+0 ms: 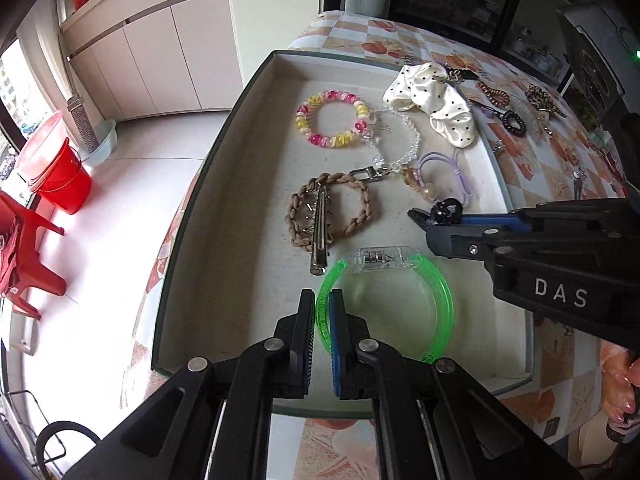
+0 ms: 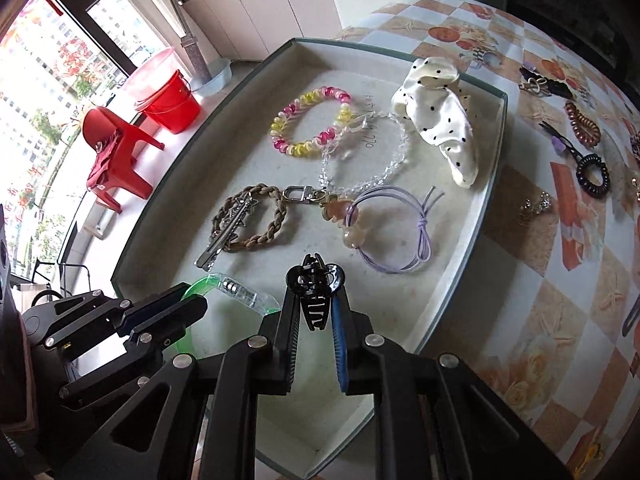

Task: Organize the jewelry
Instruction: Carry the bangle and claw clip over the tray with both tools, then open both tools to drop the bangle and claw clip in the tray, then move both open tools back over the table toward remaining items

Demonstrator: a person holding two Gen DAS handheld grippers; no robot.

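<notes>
A shallow grey tray (image 1: pixel 224 128) (image 2: pixel 494 152) holds the jewelry. My left gripper (image 1: pixel 322 300) (image 2: pixel 176 312) is shut on the green plastic bangle (image 1: pixel 442 300) (image 2: pixel 196 286), which lies in the tray's near part. My right gripper (image 2: pixel 316 300) (image 1: pixel 420 222) is shut on a small black claw clip (image 2: pixel 316 280) (image 1: pixel 446 210), held just above the tray. In the tray lie a pink-yellow bead bracelet (image 1: pixel 330 118) (image 2: pixel 308 120), a clear crystal bracelet (image 1: pixel 400 140), a braided brown loop (image 1: pixel 332 210) (image 2: pixel 252 216), a metal hair clip (image 1: pixel 320 236), a purple hair tie (image 2: pixel 400 232) and a white dotted scrunchie (image 1: pixel 432 100) (image 2: pixel 440 120).
On the patterned tablecloth (image 2: pixel 560 300) right of the tray lie a brown spiral hair tie (image 2: pixel 582 122), a black spiral hair tie (image 2: pixel 592 176), a small glittery piece (image 2: pixel 536 204) and more clips (image 1: pixel 540 100). A red bucket (image 1: pixel 64 176) and red stool (image 2: pixel 116 152) stand on the floor to the left.
</notes>
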